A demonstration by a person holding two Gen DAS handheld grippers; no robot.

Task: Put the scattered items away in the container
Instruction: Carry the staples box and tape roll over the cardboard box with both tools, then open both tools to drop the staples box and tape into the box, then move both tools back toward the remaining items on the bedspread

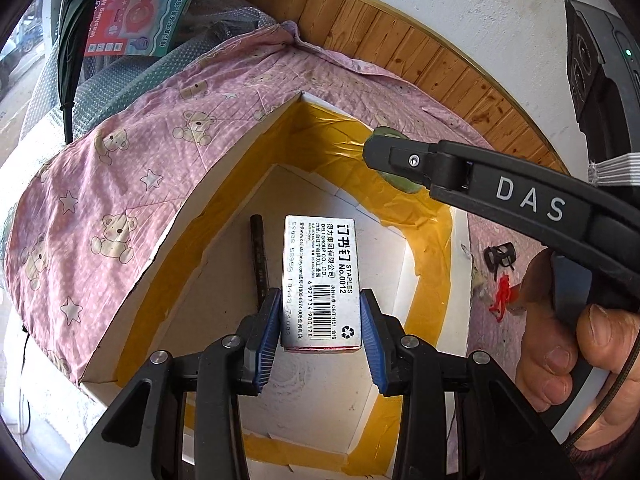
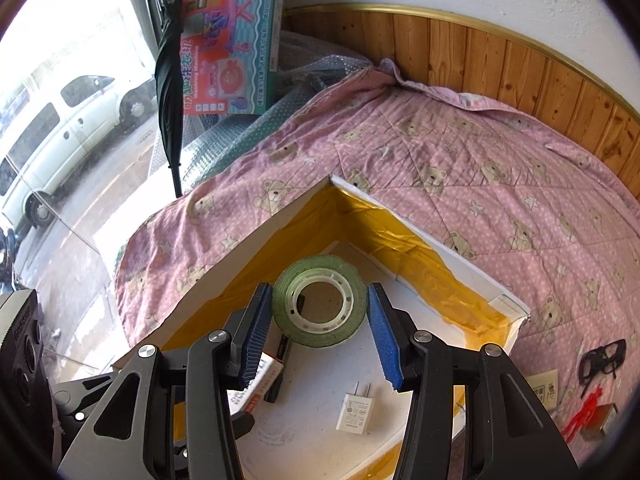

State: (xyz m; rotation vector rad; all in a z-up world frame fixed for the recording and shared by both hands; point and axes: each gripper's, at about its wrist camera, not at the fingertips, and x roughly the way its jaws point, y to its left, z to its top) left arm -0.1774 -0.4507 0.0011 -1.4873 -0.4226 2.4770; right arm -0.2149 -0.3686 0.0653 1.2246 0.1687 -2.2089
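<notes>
Left wrist view: the left gripper (image 1: 320, 320) holds a staples box (image 1: 322, 280) between its blue pads (image 1: 267, 330), the box hanging at frame centre above the white floor of the container (image 1: 434, 280), an open box lined with yellow tape. A dark pen (image 1: 259, 256) lies on that floor just left of the staples box. At the right of the frame the other tool's black arm, lettered DAS, crosses above the container, gripped by a hand (image 1: 572, 356) at the lower right edge.

Right wrist view: the right gripper (image 2: 320, 320) stands with its fingers (image 2: 382, 330) at either side of a green tape roll (image 2: 320, 300); the left pad touches the roll, but whether the right pad does cannot be told. Only this view shows a white plug adapter (image 2: 354, 410) on the container floor (image 2: 516, 314), lower centre.

Both views show the container resting on a pink bear-print quilt (image 2: 480, 184), with a black binder clip (image 2: 602, 360) and a red item (image 2: 582, 414) lying on the quilt beyond its right wall.
</notes>
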